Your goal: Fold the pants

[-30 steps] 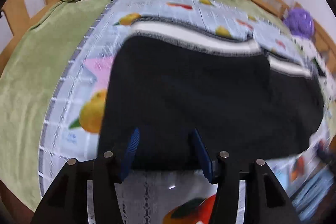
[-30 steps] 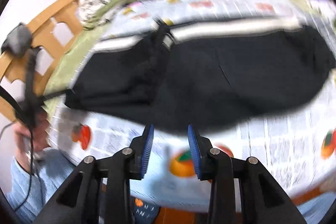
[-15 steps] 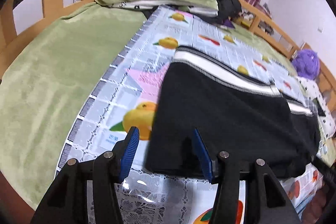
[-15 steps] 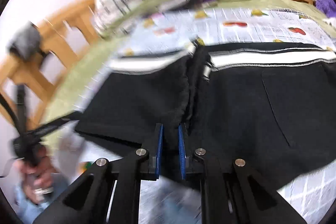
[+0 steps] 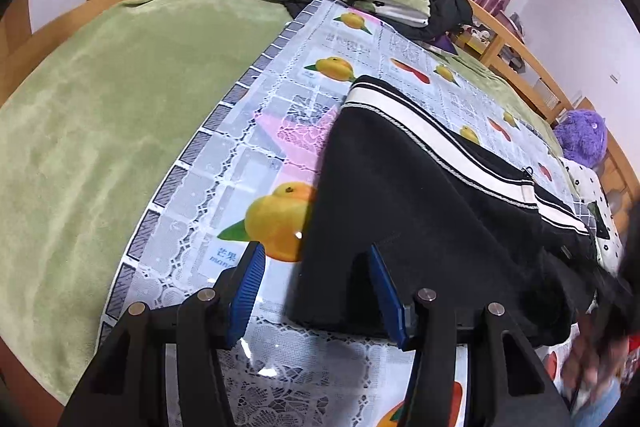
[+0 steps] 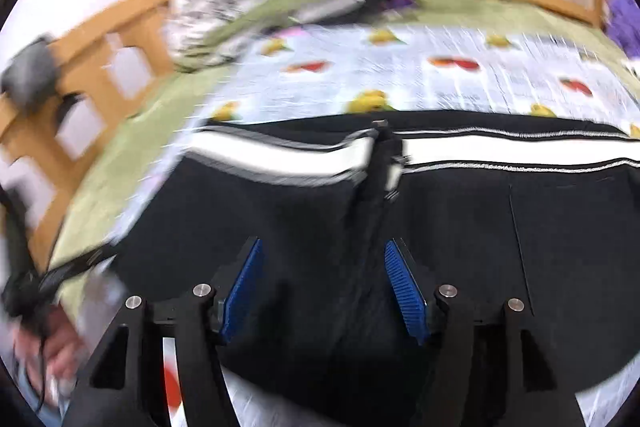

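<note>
On the bed, at twelve o'clock from my right gripper, the pants lie folded; its jaws are opening, empty. My left gripper is half-open over the corner. Next, I'd judge, another fold.

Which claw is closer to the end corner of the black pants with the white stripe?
Left. The left claw straddles the end corner of the black pants, pads apart. The right claw hovers mid-garment near the fold, jaws opening, gripping nothing.
</note>
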The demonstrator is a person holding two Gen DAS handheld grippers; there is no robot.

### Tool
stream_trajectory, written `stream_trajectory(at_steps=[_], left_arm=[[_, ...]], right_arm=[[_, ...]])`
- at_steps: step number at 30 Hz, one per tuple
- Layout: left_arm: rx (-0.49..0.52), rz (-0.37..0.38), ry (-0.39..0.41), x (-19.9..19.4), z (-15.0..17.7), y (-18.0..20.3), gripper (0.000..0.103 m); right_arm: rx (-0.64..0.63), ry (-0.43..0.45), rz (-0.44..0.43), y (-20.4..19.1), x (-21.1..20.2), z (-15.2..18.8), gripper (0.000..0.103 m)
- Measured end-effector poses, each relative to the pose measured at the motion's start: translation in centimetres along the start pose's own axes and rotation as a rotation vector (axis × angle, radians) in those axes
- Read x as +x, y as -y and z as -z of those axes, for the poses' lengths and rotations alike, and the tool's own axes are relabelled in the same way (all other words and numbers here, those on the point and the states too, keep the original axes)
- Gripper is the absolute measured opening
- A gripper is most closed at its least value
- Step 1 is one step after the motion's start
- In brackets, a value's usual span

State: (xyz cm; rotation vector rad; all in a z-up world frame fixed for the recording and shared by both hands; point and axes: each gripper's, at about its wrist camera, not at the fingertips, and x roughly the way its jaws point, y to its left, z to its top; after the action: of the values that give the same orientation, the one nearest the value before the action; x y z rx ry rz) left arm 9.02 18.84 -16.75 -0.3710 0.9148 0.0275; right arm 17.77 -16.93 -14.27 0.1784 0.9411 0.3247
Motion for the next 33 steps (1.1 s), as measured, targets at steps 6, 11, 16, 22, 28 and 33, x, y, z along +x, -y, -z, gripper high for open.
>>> stream_trajectory(at_steps=[6, 11, 16, 22, 28, 33], left_arm=[[-0.002, -0.008, -0.018, 0.5, 0.1, -0.1, 0.051], [0.031, 0.015, -0.044, 1.0, 0.2, 0.6, 0.051], [0.006, 0.079, -0.108, 1.9, 0.4, 0.7, 0.051], [-0.01, 0.092, -0.112, 2.5, 0.5, 0.9, 0.051], [0.039, 0.034, -0.105, 2.9, 0.7, 2.4, 0.051], [0.035, 0.026, -0.08, 2.9, 0.8, 2.5, 0.052]], right_arm=[[0.04, -0.118, -0.01, 1.5, 5.6, -2.8, 0.017], [0.08, -0.094, -0.05, 3.5, 5.5, -2.8, 0.022], [-0.012, -0.103, -0.024, 2.9, 3.4, -1.0, 0.032], [-0.113, -0.068, -0.057, 2.0, -1.5, 4.0, 0.049], [-0.082, 0.013, -0.044, 2.3, 0.2, 7.4, 0.065], [-0.064, 0.045, -0.057, 2.1, 0.7, 7.6, 0.081]])
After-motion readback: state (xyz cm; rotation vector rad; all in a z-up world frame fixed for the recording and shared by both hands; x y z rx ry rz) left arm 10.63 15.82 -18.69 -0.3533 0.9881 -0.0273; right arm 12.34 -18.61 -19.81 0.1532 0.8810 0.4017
